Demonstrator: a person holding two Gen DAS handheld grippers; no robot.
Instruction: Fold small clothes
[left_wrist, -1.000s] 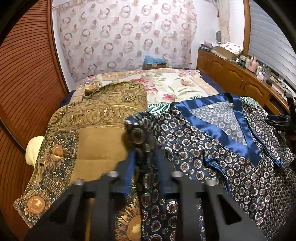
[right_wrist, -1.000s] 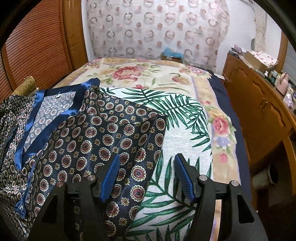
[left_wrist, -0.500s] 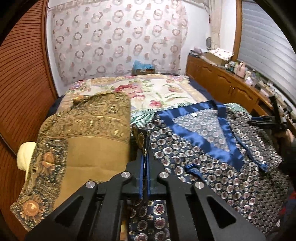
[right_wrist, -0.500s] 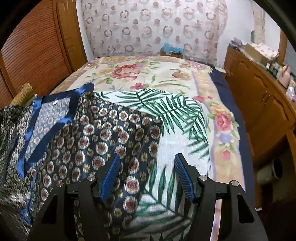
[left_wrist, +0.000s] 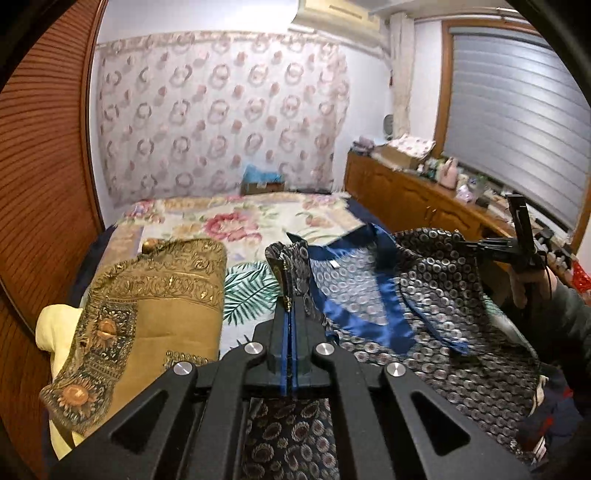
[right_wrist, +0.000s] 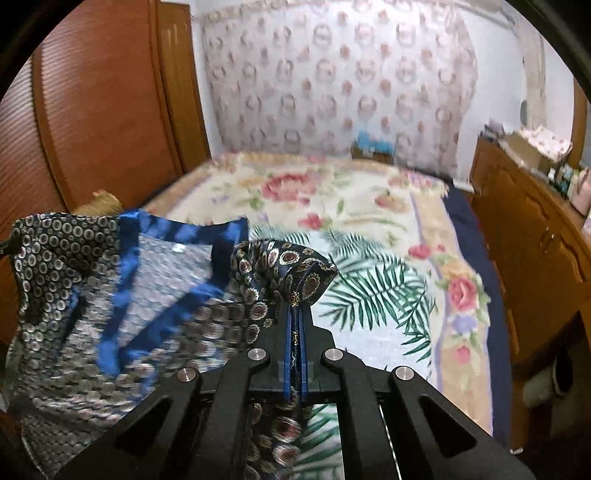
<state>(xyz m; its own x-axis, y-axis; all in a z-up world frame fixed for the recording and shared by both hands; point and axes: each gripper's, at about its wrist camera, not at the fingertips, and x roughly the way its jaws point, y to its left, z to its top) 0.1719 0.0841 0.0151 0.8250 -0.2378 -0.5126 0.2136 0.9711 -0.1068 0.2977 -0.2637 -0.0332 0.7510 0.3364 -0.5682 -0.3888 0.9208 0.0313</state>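
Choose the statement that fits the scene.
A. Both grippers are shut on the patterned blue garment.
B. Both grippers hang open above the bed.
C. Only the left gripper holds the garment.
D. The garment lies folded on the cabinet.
A: the left gripper and right gripper each pinch the patterned blue garment.

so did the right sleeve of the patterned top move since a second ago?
Yes. The right gripper has just closed on the sleeve and raised it off the palm-leaf bedspread, where it lay flat before; the fabric now bunches above the jaws.

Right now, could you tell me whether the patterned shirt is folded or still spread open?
Spread open: the patterned shirt shows its lining, each gripper pinching one lifted corner.
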